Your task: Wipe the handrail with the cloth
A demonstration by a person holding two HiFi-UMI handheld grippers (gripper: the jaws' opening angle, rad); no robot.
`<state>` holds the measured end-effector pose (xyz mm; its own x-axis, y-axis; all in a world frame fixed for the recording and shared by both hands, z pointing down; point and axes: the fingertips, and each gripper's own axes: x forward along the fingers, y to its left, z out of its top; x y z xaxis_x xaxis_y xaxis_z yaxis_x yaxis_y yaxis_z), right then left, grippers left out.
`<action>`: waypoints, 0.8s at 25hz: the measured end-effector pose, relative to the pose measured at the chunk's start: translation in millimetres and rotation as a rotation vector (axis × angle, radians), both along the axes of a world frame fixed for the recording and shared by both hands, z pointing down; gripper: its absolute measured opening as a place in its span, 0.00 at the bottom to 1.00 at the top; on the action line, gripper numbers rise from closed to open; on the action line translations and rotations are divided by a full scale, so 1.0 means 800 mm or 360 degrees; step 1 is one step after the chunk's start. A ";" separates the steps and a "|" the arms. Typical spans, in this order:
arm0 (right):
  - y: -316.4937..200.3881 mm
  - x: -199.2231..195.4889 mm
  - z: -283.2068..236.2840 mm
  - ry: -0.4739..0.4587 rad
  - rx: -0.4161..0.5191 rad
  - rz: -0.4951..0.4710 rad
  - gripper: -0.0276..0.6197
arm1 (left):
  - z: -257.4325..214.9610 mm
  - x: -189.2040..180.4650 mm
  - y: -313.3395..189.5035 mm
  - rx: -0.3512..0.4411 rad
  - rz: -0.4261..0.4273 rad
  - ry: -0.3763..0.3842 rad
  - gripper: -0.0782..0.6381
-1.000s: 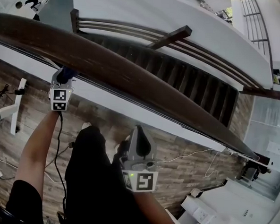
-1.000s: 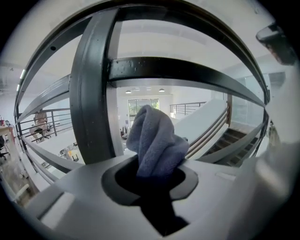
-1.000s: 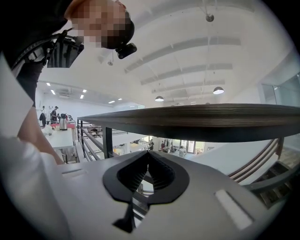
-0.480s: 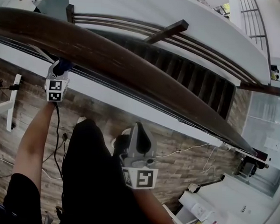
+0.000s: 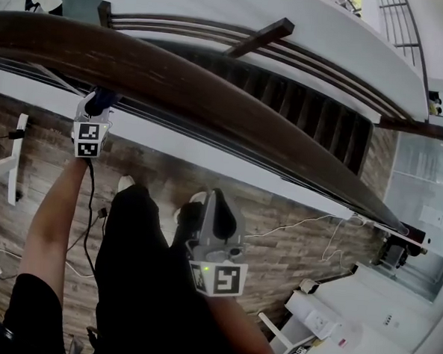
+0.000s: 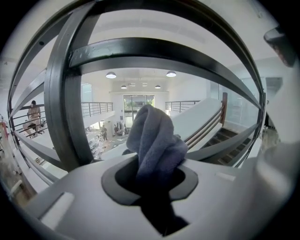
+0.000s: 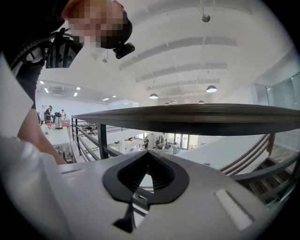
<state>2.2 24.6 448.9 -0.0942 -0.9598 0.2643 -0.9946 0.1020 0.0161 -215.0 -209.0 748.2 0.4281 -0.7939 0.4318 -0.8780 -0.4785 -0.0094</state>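
A dark wooden handrail [image 5: 211,104] crosses the head view from upper left to lower right. My left gripper [image 5: 100,99] reaches up from below to its near side at the left, shut on a blue-grey cloth [image 5: 97,105]. In the left gripper view the bunched cloth [image 6: 152,140] stands up out of the closed left gripper [image 6: 154,174], with the dark railing bars [image 6: 70,117] close behind it. My right gripper [image 5: 218,202] hangs lower, over the person's legs and apart from the rail. In its own view the right gripper [image 7: 147,157] is shut and empty, beneath the handrail's underside [image 7: 197,118].
Beyond the rail a staircase [image 5: 307,118] drops away, with a white wall [image 5: 239,16] behind it. Far below lies a wooden floor [image 5: 300,245] with loose cables and white furniture [image 5: 324,328]. The person's black trousers [image 5: 140,280] fill the lower middle.
The left gripper with the cloth has risen a little, up and to the left, under the handrail. The right gripper has stayed about where it was, still shut.
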 end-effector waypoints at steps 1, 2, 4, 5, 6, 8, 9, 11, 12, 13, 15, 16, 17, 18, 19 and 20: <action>0.004 0.001 -0.001 -0.0006 -0.0005 0.0002 0.05 | -0.001 0.003 0.002 -0.0006 0.0006 0.0003 0.22; 0.007 0.002 -0.003 -0.0009 -0.0012 0.0004 0.05 | -0.002 0.008 0.004 -0.0010 0.0019 0.0003 0.22; 0.016 0.005 -0.004 -0.0011 -0.0025 0.0012 0.05 | -0.002 0.021 0.010 -0.0020 0.0057 -0.0002 0.22; 0.020 0.008 -0.005 -0.0010 -0.0031 0.0018 0.05 | -0.001 0.028 0.014 -0.0026 0.0075 -0.0003 0.22; 0.023 0.011 -0.005 -0.0009 -0.0035 0.0025 0.05 | -0.001 0.034 0.018 -0.0032 0.0088 -0.0001 0.22; 0.028 0.017 -0.004 -0.0016 -0.0044 0.0041 0.05 | -0.001 0.041 0.021 -0.0046 0.0084 0.0008 0.22; 0.030 0.019 -0.003 -0.0022 -0.0049 0.0049 0.05 | 0.001 0.041 0.021 -0.0052 0.0073 0.0011 0.22; 0.033 0.022 -0.001 -0.0028 -0.0056 0.0061 0.05 | 0.006 0.039 0.021 -0.0054 0.0055 0.0010 0.22; 0.033 0.024 0.000 -0.0027 -0.0058 0.0065 0.05 | 0.008 0.040 0.020 -0.0058 0.0051 0.0005 0.22; 0.032 0.026 0.001 -0.0026 -0.0058 0.0072 0.05 | 0.009 0.041 0.020 -0.0065 0.0051 0.0001 0.22; 0.028 0.032 0.002 -0.0028 -0.0054 0.0087 0.05 | 0.009 0.047 0.021 -0.0070 0.0058 -0.0005 0.22; 0.027 0.034 0.001 -0.0028 -0.0049 0.0093 0.05 | 0.007 0.052 0.023 -0.0071 0.0063 -0.0007 0.22; 0.026 0.037 0.000 -0.0026 -0.0044 0.0097 0.05 | 0.005 0.056 0.025 -0.0075 0.0067 -0.0007 0.22; 0.026 0.040 -0.001 -0.0023 -0.0040 0.0100 0.05 | 0.004 0.061 0.028 -0.0078 0.0069 -0.0007 0.22; 0.026 0.042 -0.002 -0.0019 -0.0036 0.0104 0.05 | 0.003 0.066 0.029 -0.0079 0.0071 -0.0007 0.22; 0.026 0.045 -0.003 -0.0016 -0.0034 0.0111 0.05 | 0.002 0.072 0.031 -0.0079 0.0076 -0.0005 0.22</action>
